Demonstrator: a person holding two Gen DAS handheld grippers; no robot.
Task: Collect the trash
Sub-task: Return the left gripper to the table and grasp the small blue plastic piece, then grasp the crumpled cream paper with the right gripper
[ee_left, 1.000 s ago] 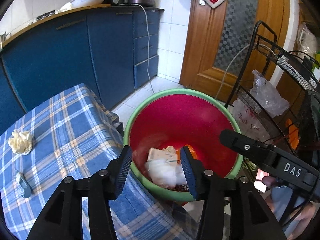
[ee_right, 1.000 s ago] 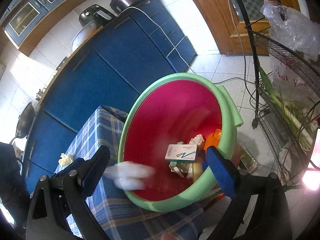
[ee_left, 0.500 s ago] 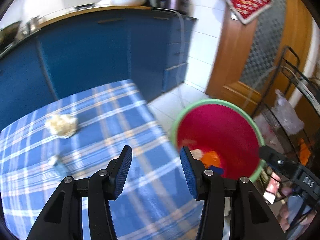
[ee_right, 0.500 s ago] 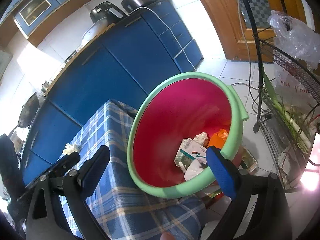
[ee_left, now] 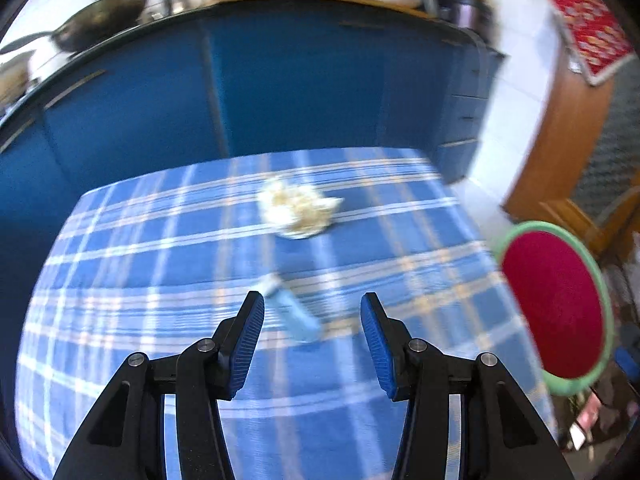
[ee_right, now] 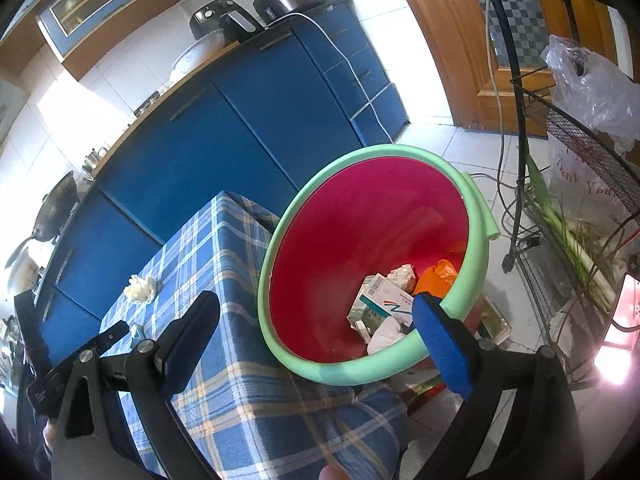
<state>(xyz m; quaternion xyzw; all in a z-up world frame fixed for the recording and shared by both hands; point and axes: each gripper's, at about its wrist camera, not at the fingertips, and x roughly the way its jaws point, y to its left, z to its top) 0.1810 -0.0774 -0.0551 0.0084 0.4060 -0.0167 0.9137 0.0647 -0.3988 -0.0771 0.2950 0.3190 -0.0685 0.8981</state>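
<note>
The left claw (ee_left: 312,334) stands wide open and empty over the bench (ee_left: 168,240), and the small pale-blue tube-like piece of trash (ee_left: 291,310) lies just ahead of it, between the lines of the two pads and a little toward the left one. Its long axis runs slantwise, from far-left to near-right, so the jaws would likely need a slight twist to close across its narrow width rather than along it. Motion blur keeps me from saying what the piece is. Farther on, near the middle of the cloth, sits a crumpled white tissue (ee_left: 298,208), well apart from the blue piece.

The left claw is plainly the nearer one. The right claw (ee_right: 316,330) is also open and empty, and it hangs at the bin's near rim, off the bench end.

The red bin with a green rim (ee_right: 476,216) stands just beside the bench's right end, with a carton, wads and something orange already in its bottom.

The bench wears a blue plaid cloth, soft and liable to bunch under a low scrape. Blue kitchen cabinets (ee_left: 300,80) stand behind, and a wire rack (ee_right: 576,152) stands to the right on a tiled floor
</note>
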